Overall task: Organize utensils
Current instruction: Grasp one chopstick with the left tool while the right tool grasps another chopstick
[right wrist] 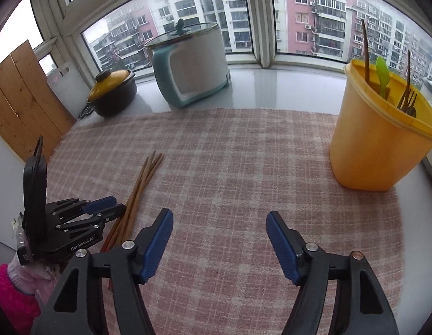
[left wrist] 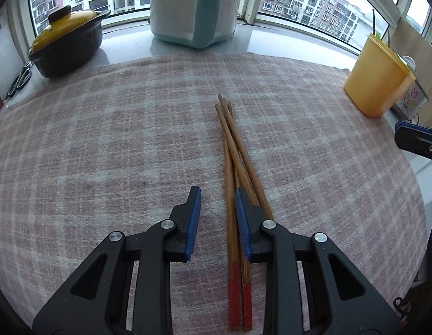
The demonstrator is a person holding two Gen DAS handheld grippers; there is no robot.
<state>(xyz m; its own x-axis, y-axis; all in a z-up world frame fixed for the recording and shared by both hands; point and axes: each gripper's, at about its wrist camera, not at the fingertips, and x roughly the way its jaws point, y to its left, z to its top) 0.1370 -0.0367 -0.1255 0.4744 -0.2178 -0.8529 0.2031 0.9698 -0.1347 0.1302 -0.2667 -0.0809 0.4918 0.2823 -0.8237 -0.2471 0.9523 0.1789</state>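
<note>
Several wooden chopsticks point(left wrist: 235, 150) with red ends lie in a loose bundle on the pink checked cloth point(left wrist: 104, 139). My left gripper point(left wrist: 217, 192) is open just above the cloth; one chopstick lies between its jaws, the others under its right finger point(left wrist: 242, 217). In the right wrist view the chopsticks point(right wrist: 140, 187) lie at the left beside the left gripper point(right wrist: 109, 206). My right gripper point(right wrist: 219, 217) is open and empty over the cloth. A yellow utensil holder point(right wrist: 375, 139) at the right holds a fork, a green spoon and dark sticks; it also shows in the left wrist view point(left wrist: 375, 78).
A black pot with a yellow lid point(left wrist: 66, 42) stands at the back left on the grey sill. A white and teal cooker point(left wrist: 192, 5) stands at the back middle. Scissors point(left wrist: 20, 79) lie left of the pot. A wooden board point(right wrist: 23, 97) leans at the left.
</note>
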